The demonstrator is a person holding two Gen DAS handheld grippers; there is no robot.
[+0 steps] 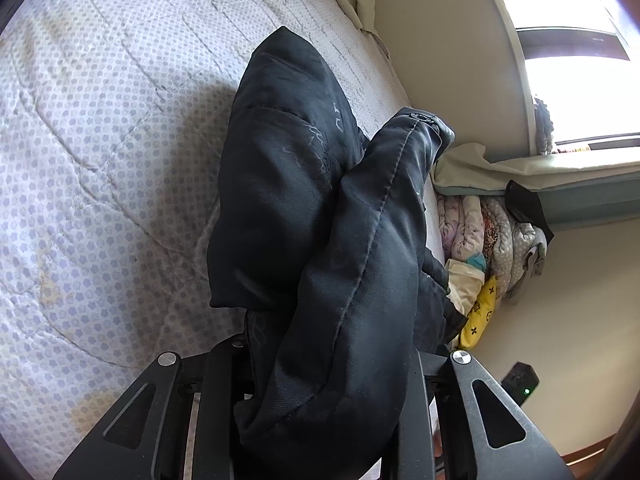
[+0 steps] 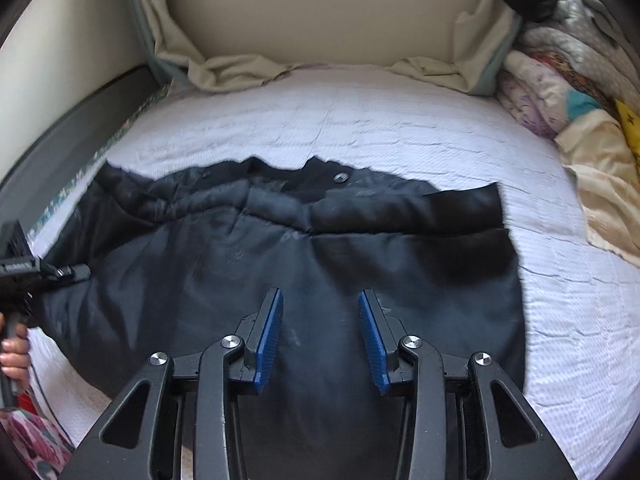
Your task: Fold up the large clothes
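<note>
A large black padded jacket (image 2: 280,264) lies spread on the bed, collar with snap buttons toward the far side. My right gripper (image 2: 320,328) is open, its blue pads (image 2: 270,336) apart just above the jacket's near middle, holding nothing. My left gripper (image 1: 324,364) is shut on a bunched part of the jacket (image 1: 320,240), which rises up and hides the fingertips. In the right wrist view the left gripper (image 2: 76,272) shows at the jacket's left edge, held by a hand.
The bed has a white quilted cover (image 1: 100,140) (image 2: 360,128). A pile of folded blankets and clothes (image 2: 568,80) (image 1: 492,240) sits at the bed's far right corner. A cream sheet (image 2: 240,68) is bunched against the headboard wall. A window (image 1: 568,60) is beyond.
</note>
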